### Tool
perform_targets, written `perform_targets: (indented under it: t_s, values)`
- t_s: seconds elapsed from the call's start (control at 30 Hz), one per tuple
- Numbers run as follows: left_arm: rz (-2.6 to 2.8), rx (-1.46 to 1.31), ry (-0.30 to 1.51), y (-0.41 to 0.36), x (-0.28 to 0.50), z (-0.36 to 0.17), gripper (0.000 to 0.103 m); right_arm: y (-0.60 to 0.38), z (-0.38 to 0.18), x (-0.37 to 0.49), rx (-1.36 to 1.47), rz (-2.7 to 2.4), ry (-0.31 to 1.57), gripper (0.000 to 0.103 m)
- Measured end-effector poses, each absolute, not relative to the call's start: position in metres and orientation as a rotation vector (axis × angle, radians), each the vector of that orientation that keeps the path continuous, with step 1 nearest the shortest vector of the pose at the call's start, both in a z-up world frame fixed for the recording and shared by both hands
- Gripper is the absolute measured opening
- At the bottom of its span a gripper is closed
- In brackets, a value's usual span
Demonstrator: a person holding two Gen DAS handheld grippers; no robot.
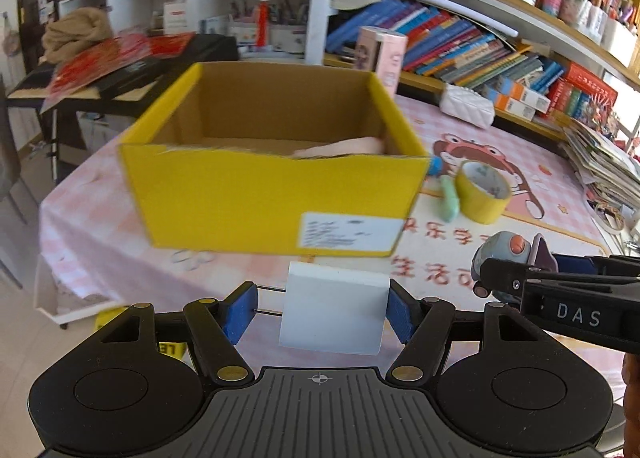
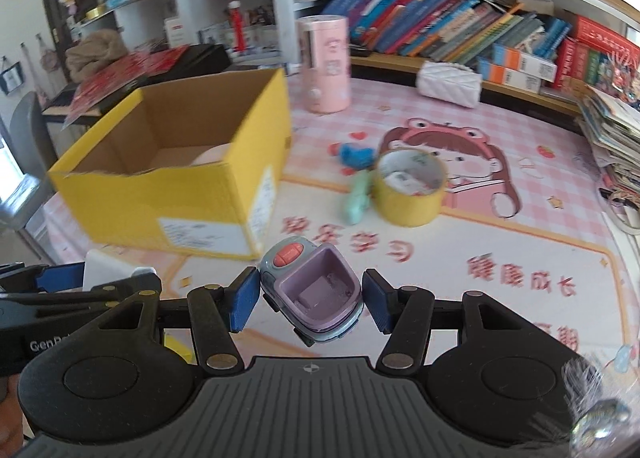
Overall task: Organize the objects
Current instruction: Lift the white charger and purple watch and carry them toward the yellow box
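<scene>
Only the right wrist shows the toy's (image 2: 316,294) hollow.

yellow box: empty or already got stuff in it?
Not empty. The yellow box is open-topped, and a pale pink item lies on its floor at one end. What that item is, cannot tell.

Left gripper (image 1: 320,310) jaws clamp white block (image 1: 334,310) before yellow box (image 1: 276,201)

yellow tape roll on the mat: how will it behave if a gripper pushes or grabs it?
The yellow tape roll lies flat on one open end, so a push would probably slide it, not roll it. Tipped onto its rim, it would likely roll. The hollow core suggests it is light, and squeezing its wall might flex it slightly.
</scene>
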State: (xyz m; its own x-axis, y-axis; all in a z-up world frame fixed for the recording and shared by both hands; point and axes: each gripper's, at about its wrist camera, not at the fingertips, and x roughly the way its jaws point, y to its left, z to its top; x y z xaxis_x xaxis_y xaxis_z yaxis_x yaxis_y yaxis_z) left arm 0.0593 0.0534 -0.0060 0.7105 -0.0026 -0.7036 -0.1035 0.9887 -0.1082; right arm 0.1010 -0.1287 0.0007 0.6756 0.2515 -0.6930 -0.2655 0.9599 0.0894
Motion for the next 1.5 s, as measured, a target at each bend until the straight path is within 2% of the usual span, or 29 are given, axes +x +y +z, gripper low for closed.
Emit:
perform_targets:
  t_s: [0.73,1.5]
  values:
    - [0.063,-0.13,0.734,0.126,-0.015,0.002,0.068,-0.045,0.0,0.024,-0.013,0.319,0.771,0.054]
    - [0.022,-0.112,0.672,0.14,-0.03,0.015,0.068,-0.02,0.011,-0.002,-0.033,0.294,0.744,0.054]
